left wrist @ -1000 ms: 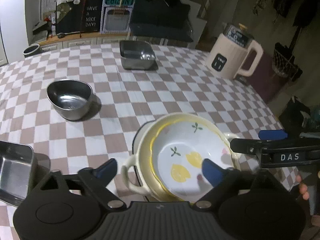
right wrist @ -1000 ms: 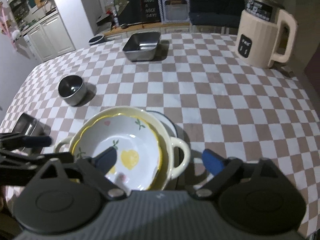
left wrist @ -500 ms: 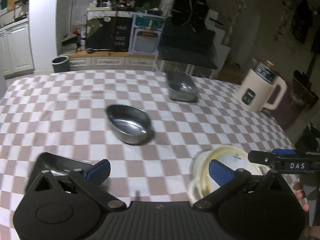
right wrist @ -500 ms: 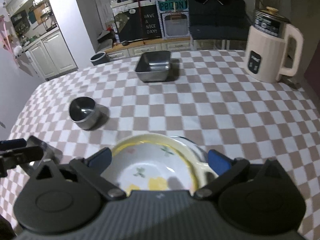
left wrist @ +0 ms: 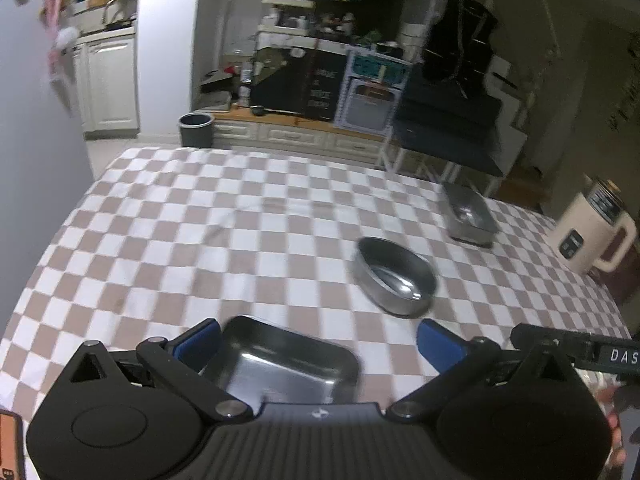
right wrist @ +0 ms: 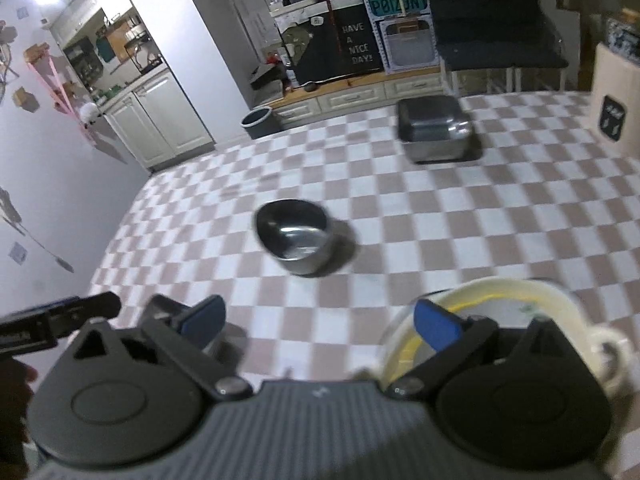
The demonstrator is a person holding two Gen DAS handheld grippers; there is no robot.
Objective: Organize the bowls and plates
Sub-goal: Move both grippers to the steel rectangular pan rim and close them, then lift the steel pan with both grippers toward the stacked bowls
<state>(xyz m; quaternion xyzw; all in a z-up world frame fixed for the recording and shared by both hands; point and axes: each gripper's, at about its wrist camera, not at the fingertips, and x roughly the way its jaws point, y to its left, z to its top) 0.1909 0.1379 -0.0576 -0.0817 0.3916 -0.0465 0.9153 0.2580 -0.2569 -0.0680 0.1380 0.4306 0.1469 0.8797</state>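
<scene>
Now below left gripper (left wrist: 318,342): steel tray (left wrist: 280,364), formerly bowls.

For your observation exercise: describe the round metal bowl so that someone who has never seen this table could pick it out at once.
Start at the table with the brown-and-white checked cloth. Near its middle, standing alone on the cloth, is the round metal bowl. Unlike the square steel container farther back and the cream ceramic dish at the near edge, it is round, shiny, dark inside and has no handles.

A chalkboard (right wrist: 356,50) reads "HAVE A NICE DAY!"; the right gripper (left wrist: 576,350) reads "DAS".
</scene>
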